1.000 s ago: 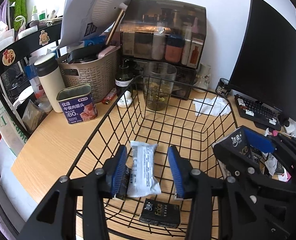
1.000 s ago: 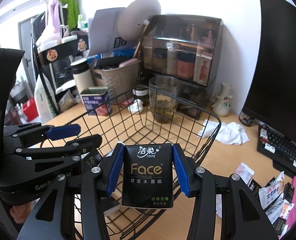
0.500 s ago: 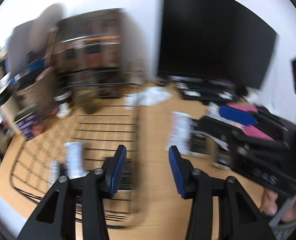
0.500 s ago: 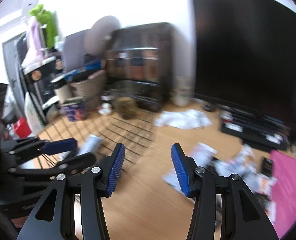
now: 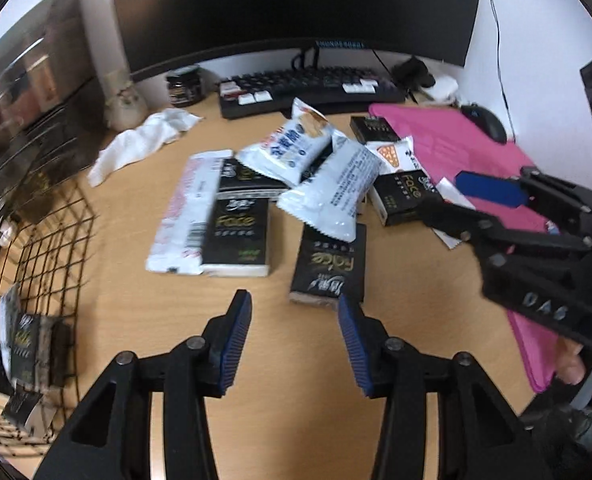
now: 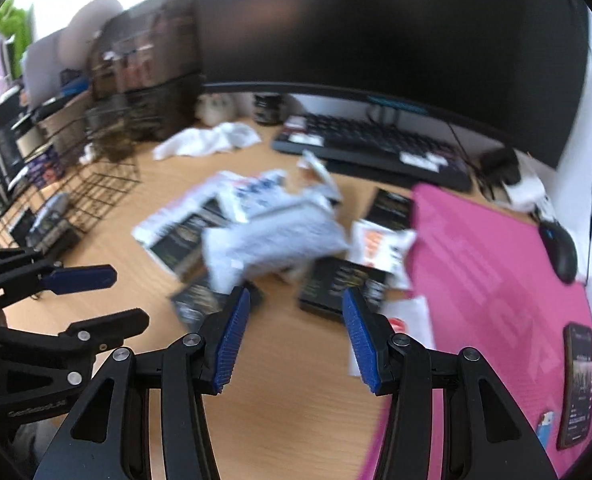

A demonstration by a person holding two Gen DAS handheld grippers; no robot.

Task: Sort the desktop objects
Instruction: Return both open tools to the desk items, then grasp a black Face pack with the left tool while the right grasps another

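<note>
While both grippers hover empty over the wooden desk (image 5: 136,320), jaws spread apart, the left gripper (image 5: 294,336) is the nearer one to a black "Face" tissue pack (image 5: 330,266) lying flat just ahead of its jaws, slightly toward the right finger, long axis running roughly along the fingers. The right gripper (image 6: 296,338) points low at the blurred pile of packets (image 6: 272,236) ahead of its jaws, and the wire basket (image 5: 36,264) sits well off to the left.
</note>
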